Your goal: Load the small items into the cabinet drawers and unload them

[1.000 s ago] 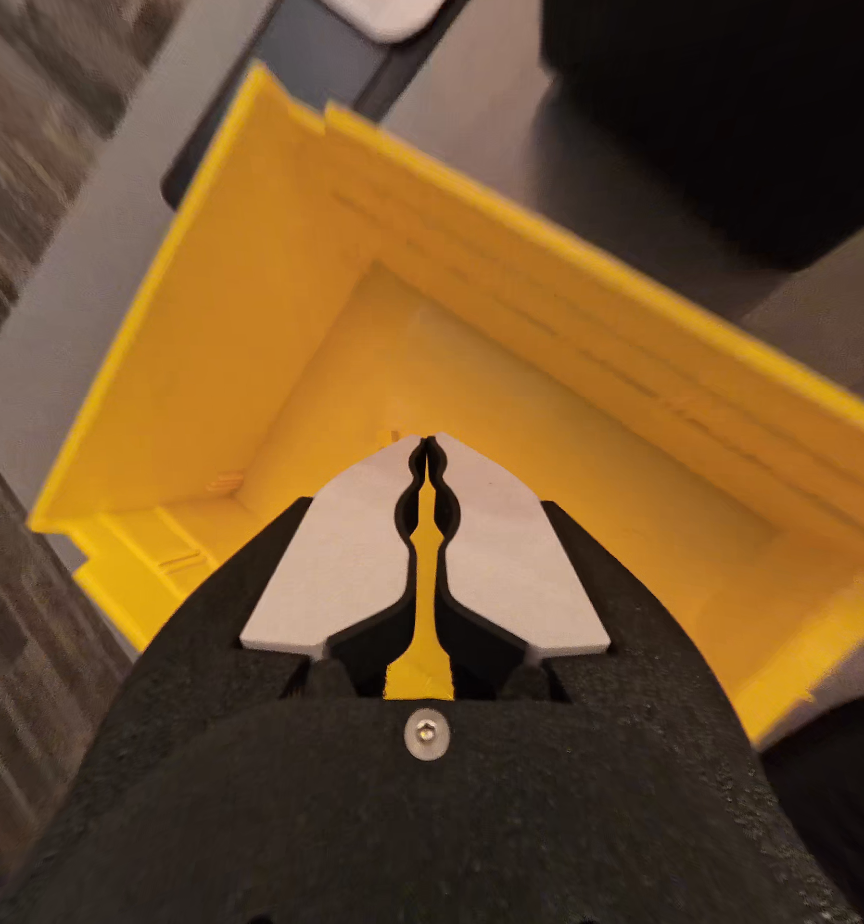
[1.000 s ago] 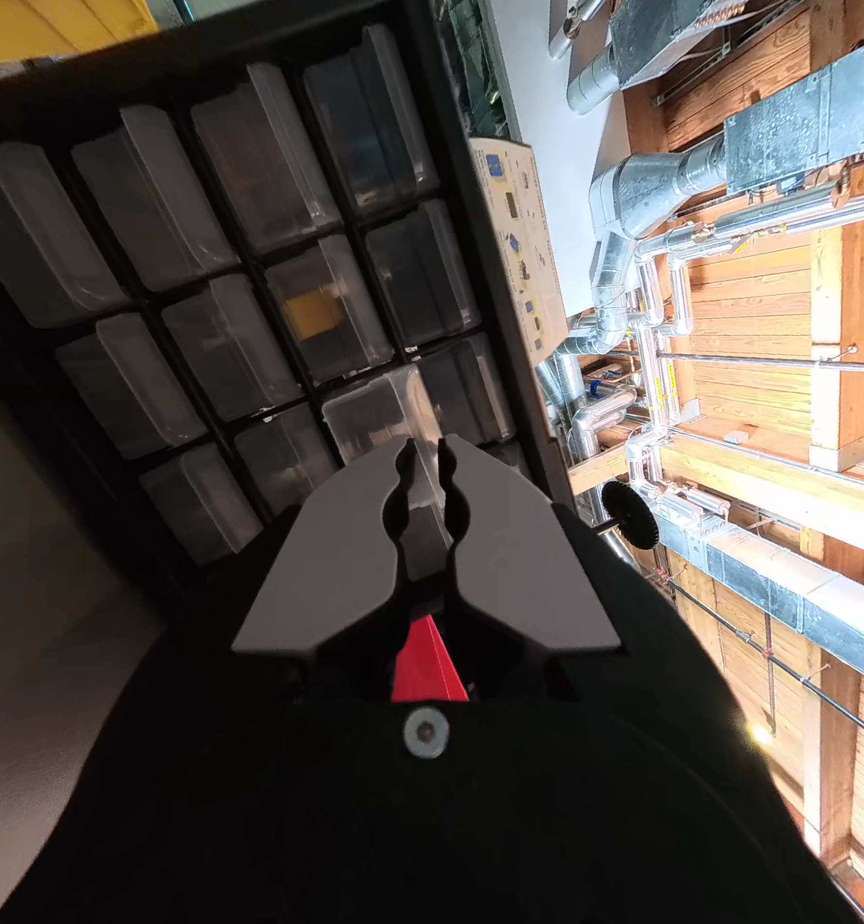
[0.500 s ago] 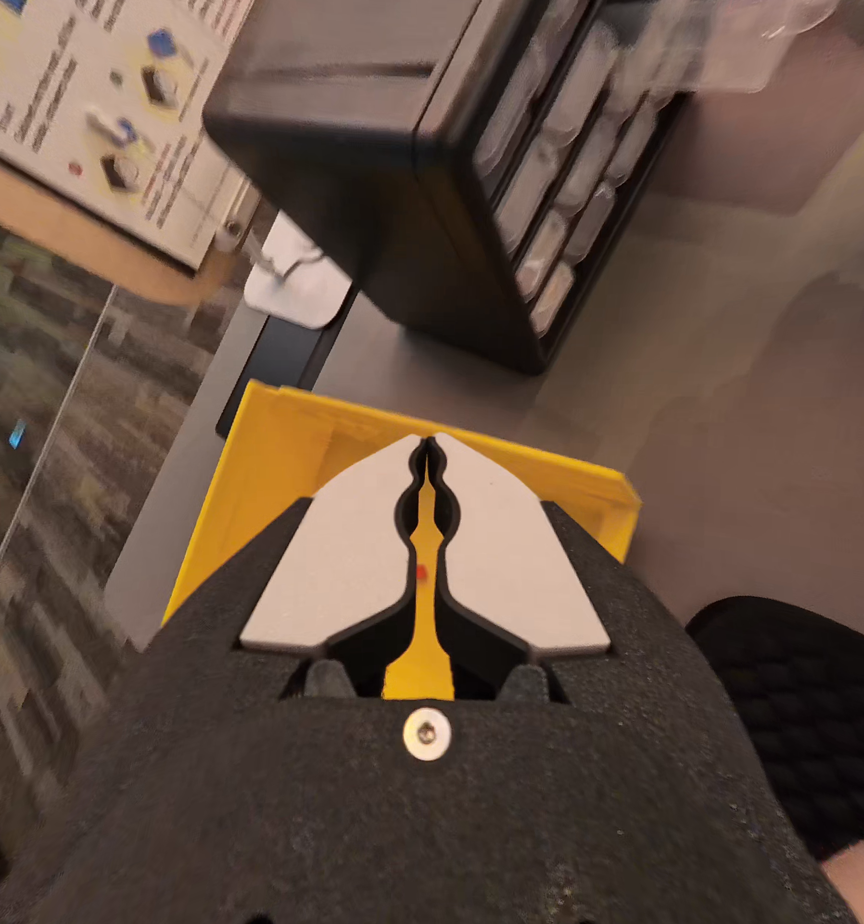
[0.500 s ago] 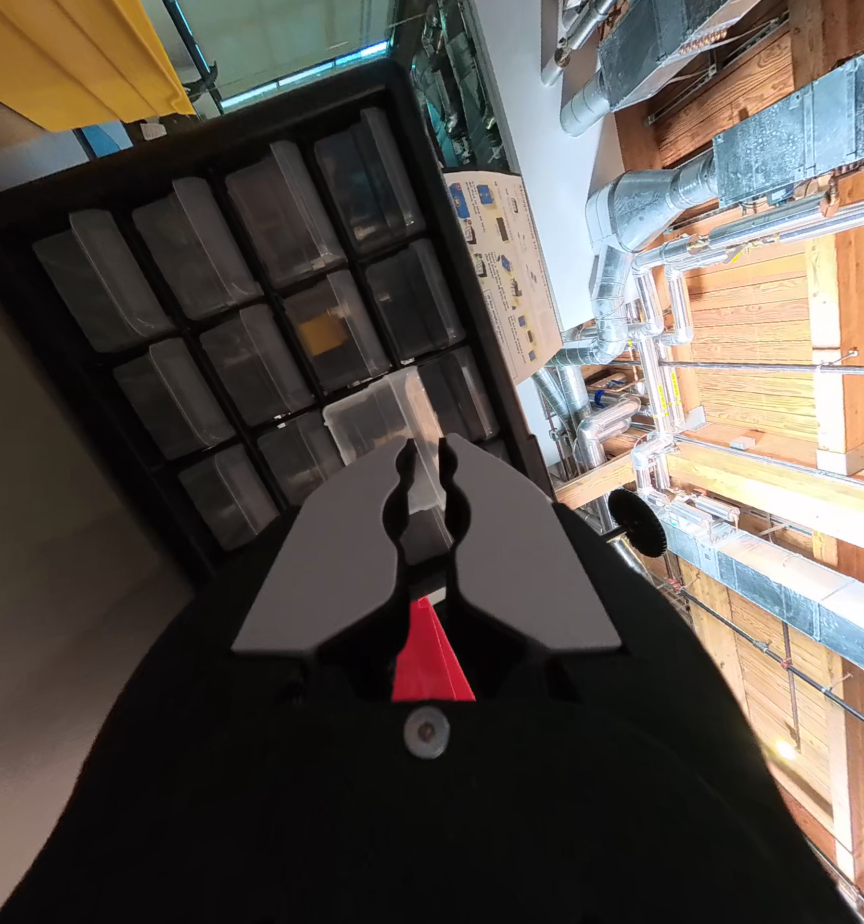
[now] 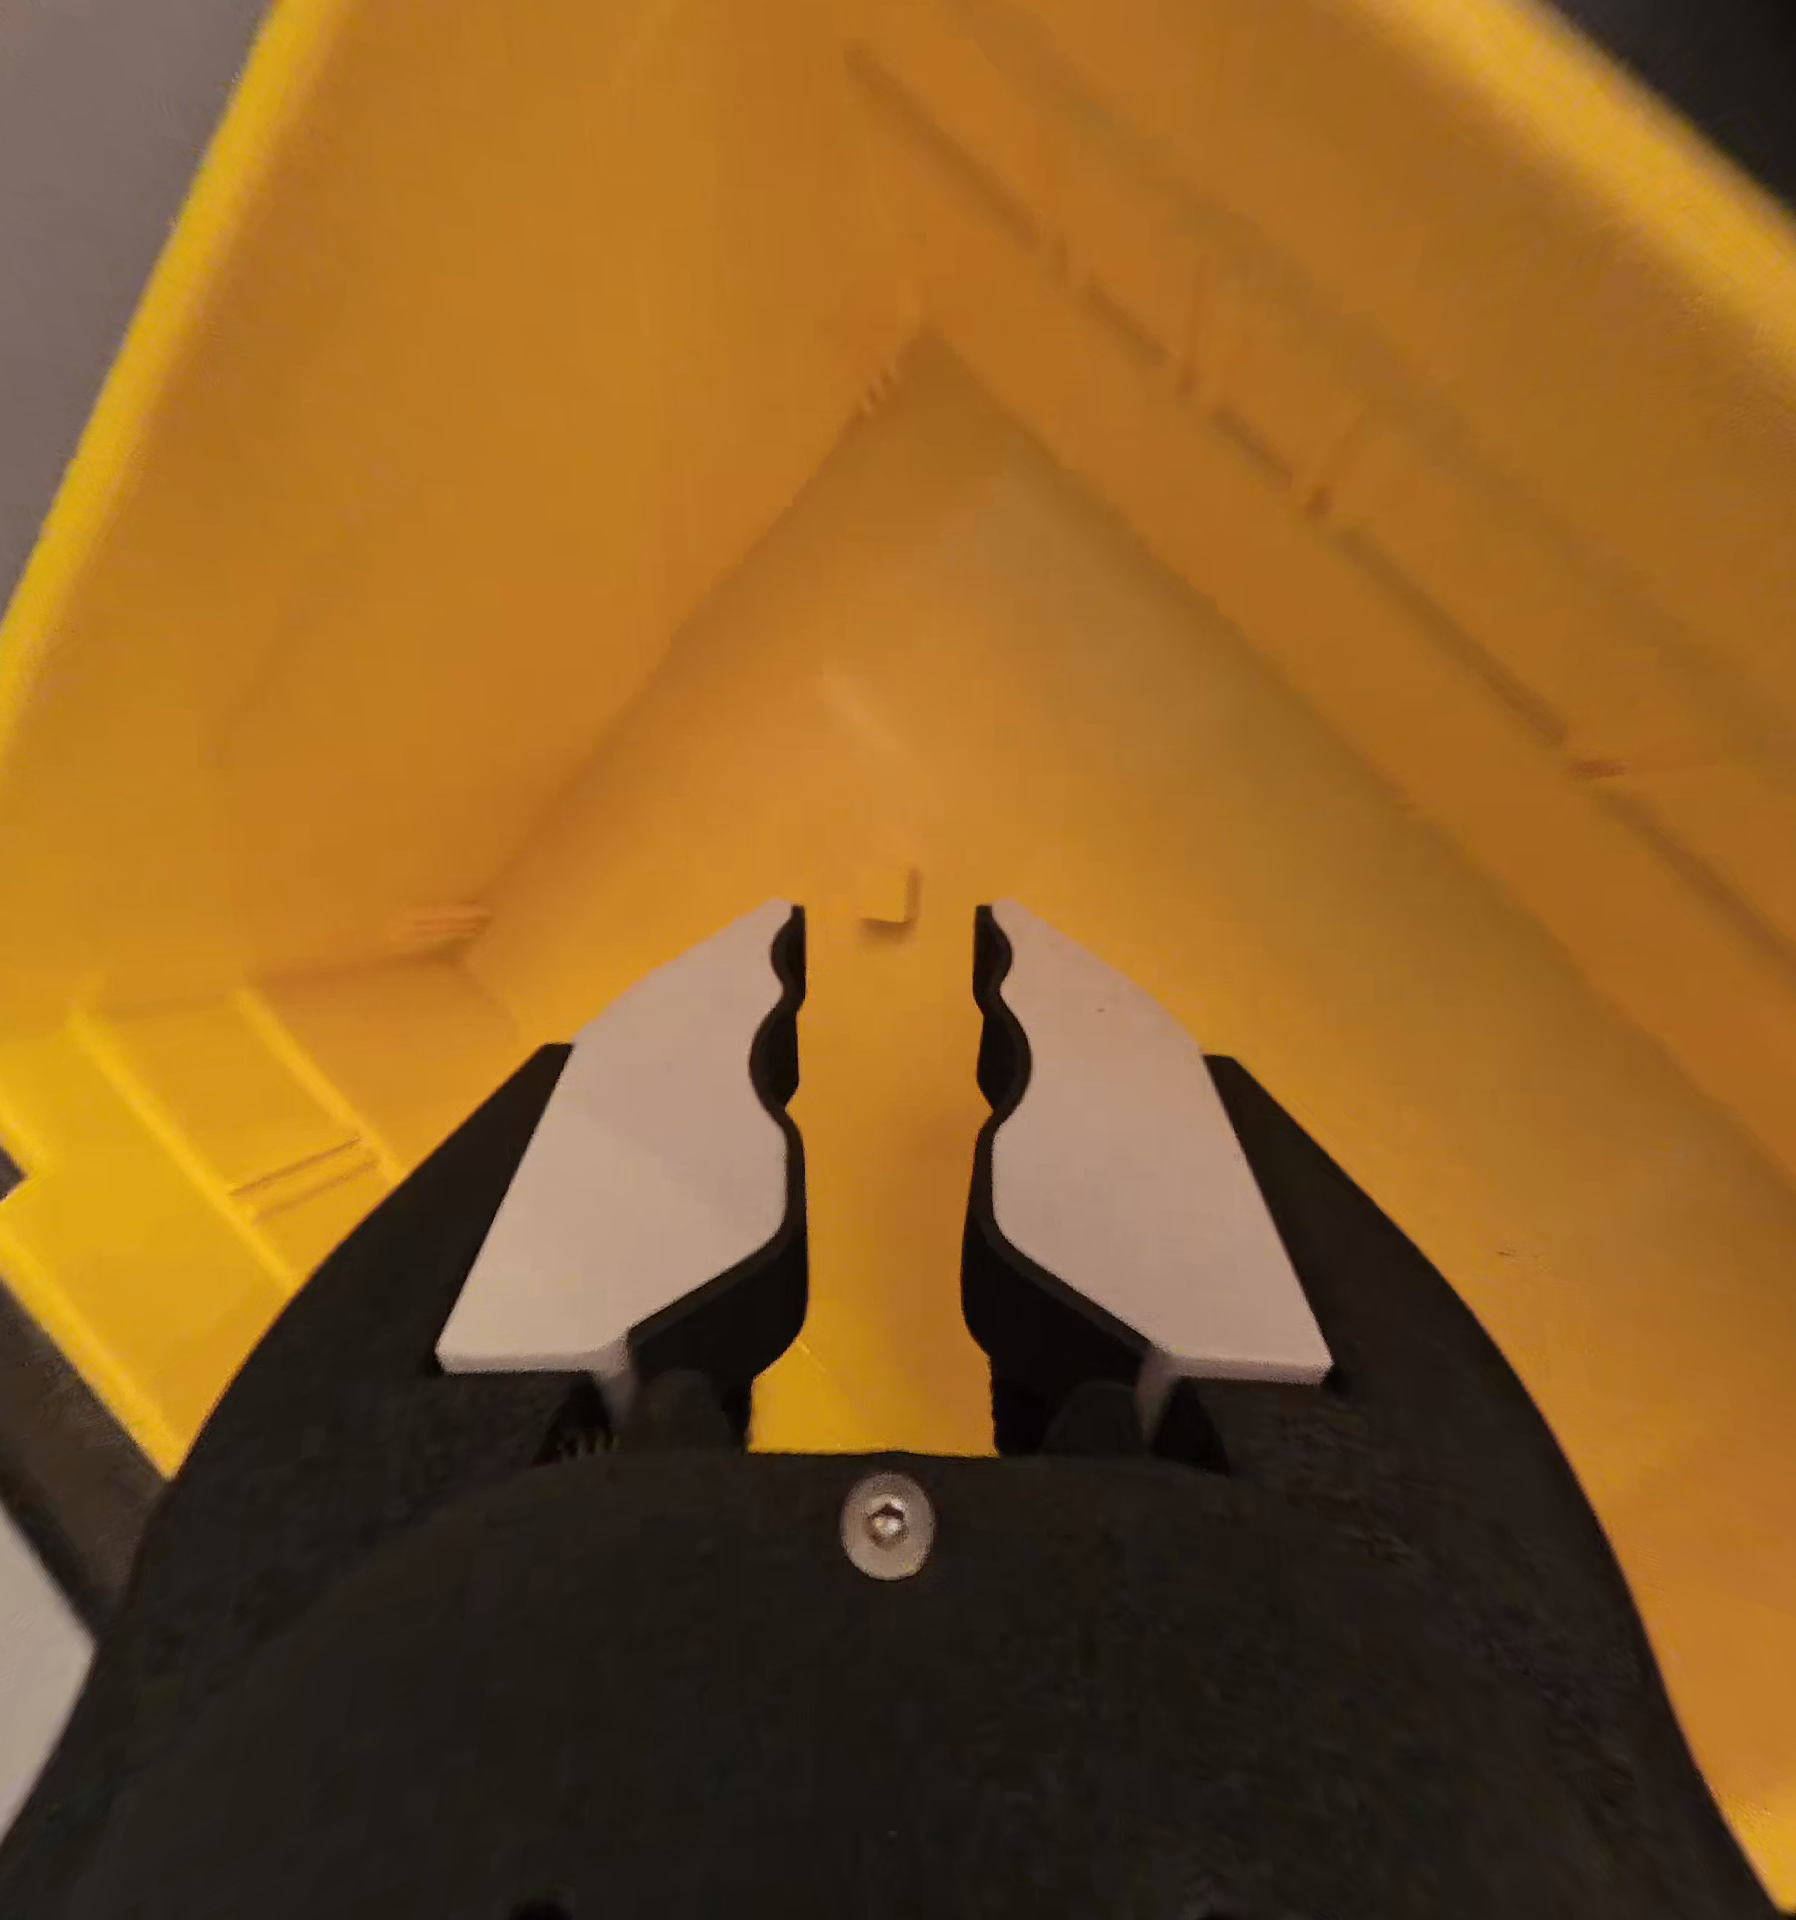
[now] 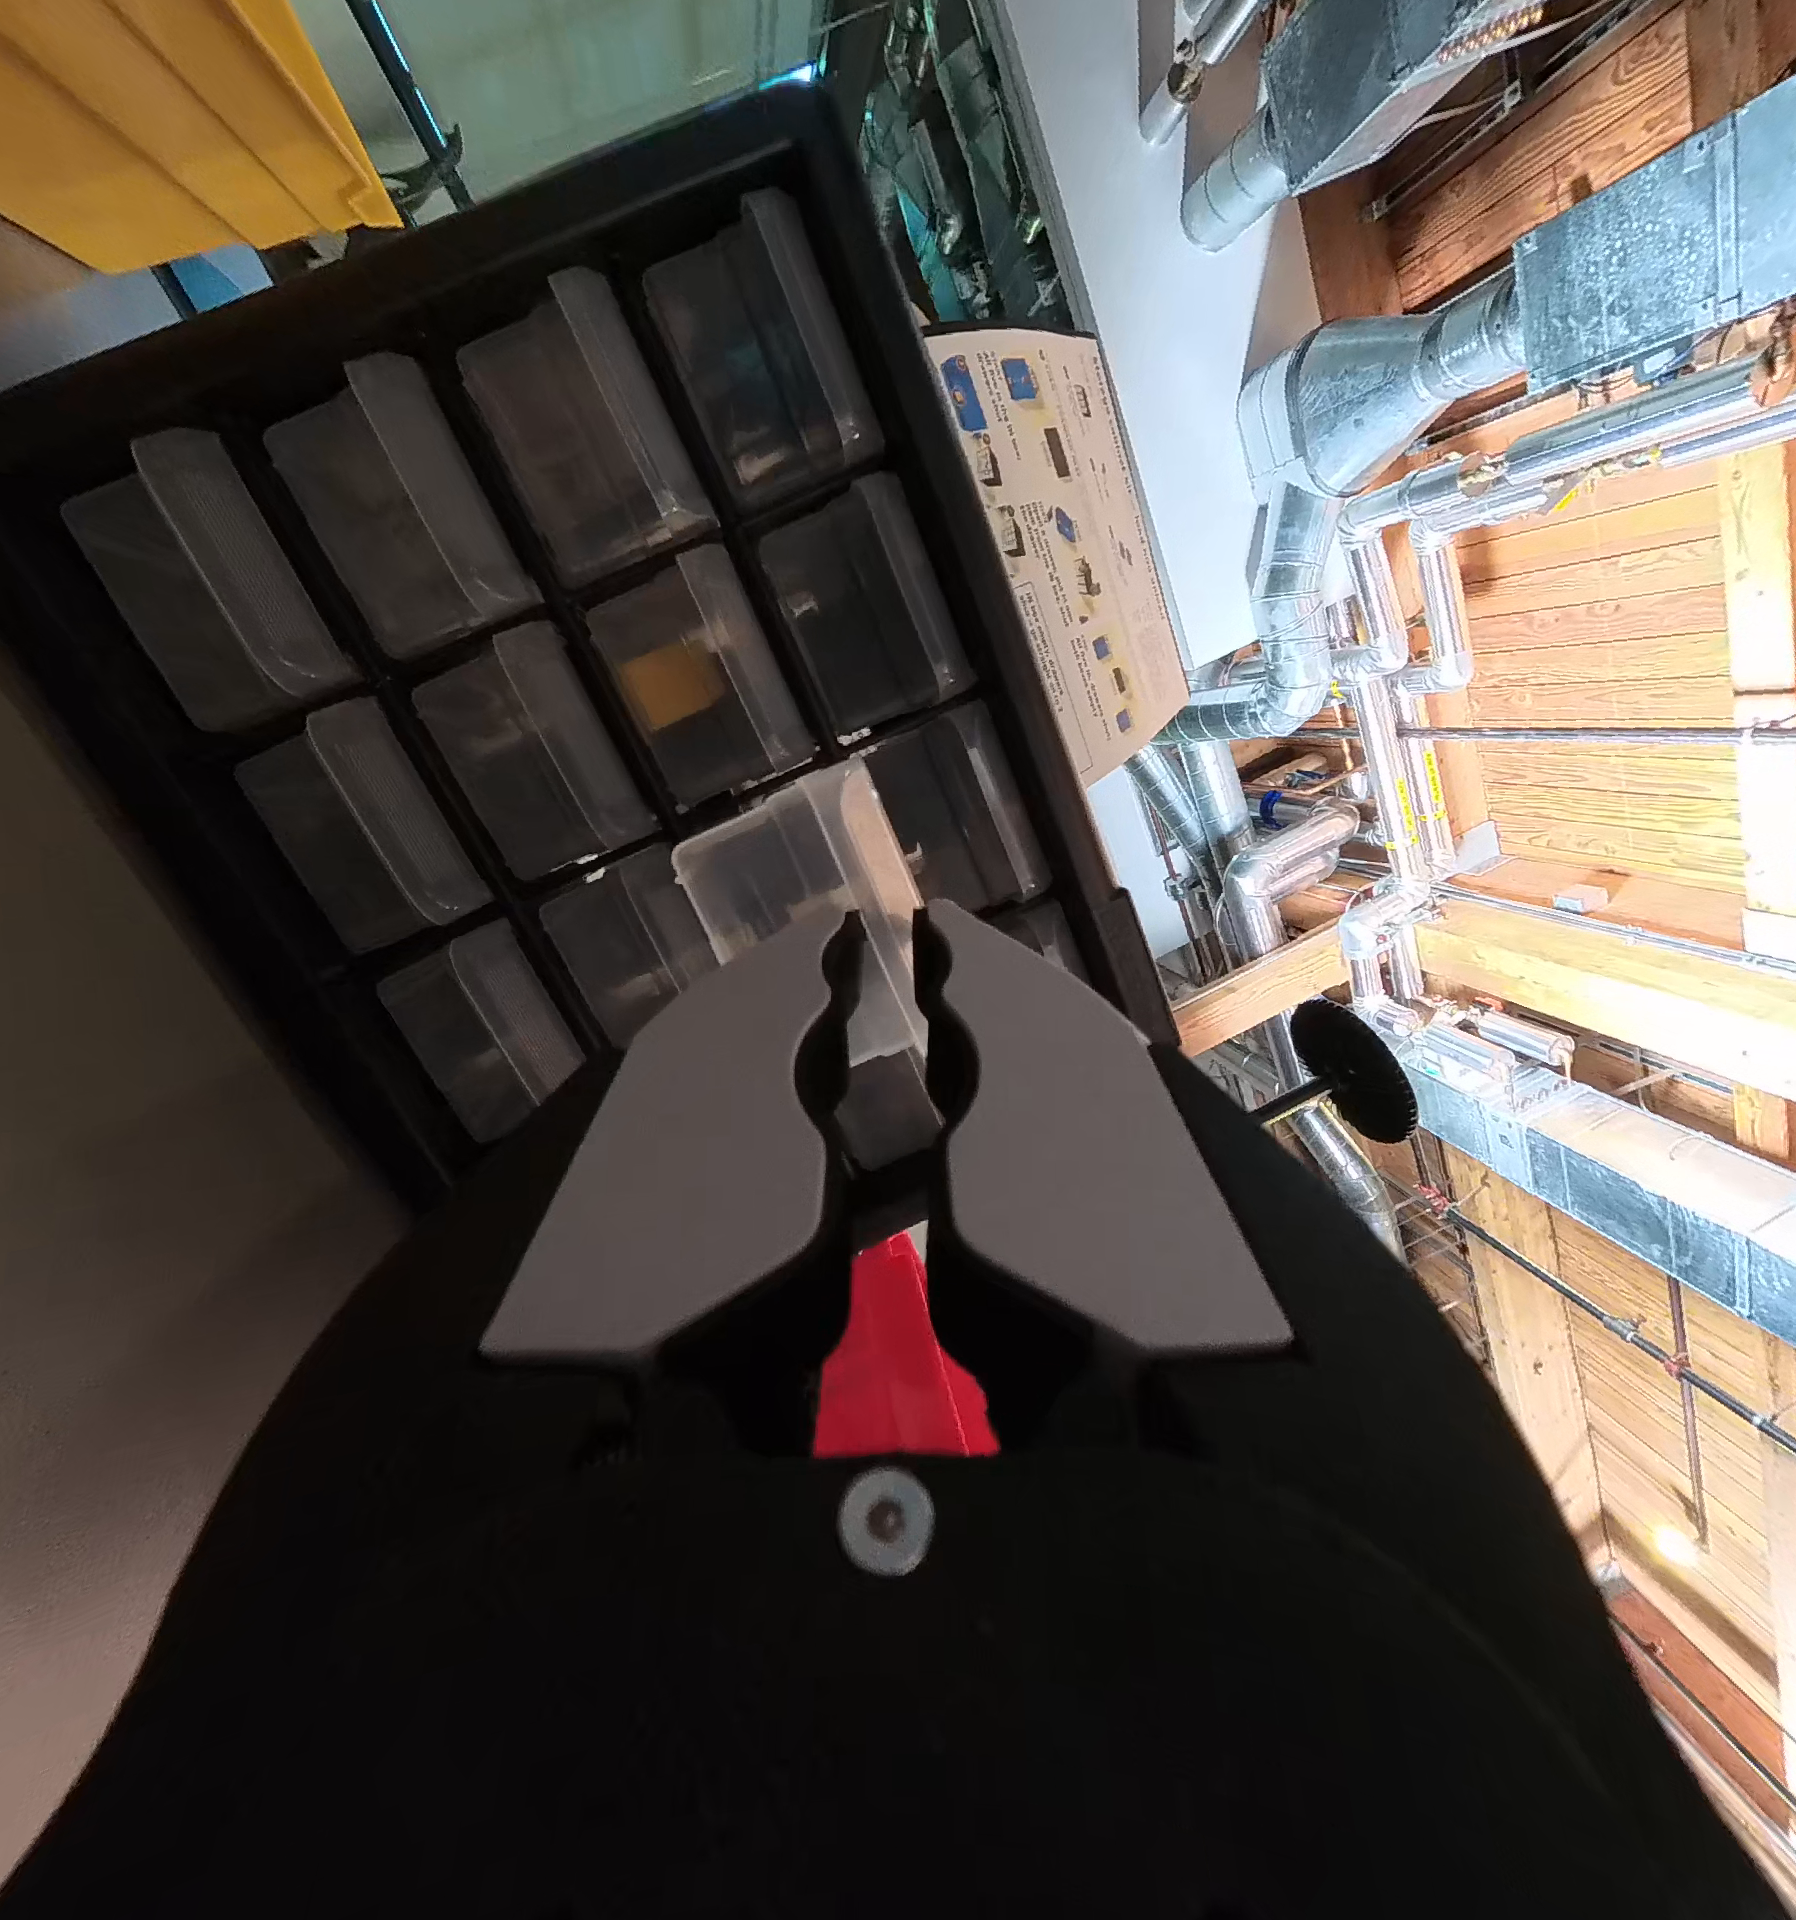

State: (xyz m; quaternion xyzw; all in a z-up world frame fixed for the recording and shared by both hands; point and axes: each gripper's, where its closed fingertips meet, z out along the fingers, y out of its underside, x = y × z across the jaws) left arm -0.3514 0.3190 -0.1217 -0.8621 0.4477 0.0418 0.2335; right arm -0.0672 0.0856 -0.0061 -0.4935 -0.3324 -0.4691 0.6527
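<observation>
Left gripper (image 5: 883, 914) open, empty, poised inside the yellow bin (image 5: 458, 520); no small item visible ahead of its tips, so a grab here may close on nothing. Right gripper (image 6: 886, 935) clamped on the lip of a clear drawer (image 6: 769, 873), pulled partly out of the black drawer cabinet (image 6: 852, 208). Red piece (image 6: 889, 1361) below the jaws. Risk: lip slipping out, or a skewed pull jamming the drawer. Neighbouring drawers crowd close on both sides.

— What sort of place is this?
— A workshop or lab space: bare metal ducts (image 6: 1393, 416) and pipes (image 6: 1382, 644) run along timber beams (image 6: 1600, 997).
— Anything else?
— A black parts cabinet (image 6: 935, 343) of clear small drawers (image 6: 395, 499), and a yellow bin (image 5: 458, 520).
</observation>
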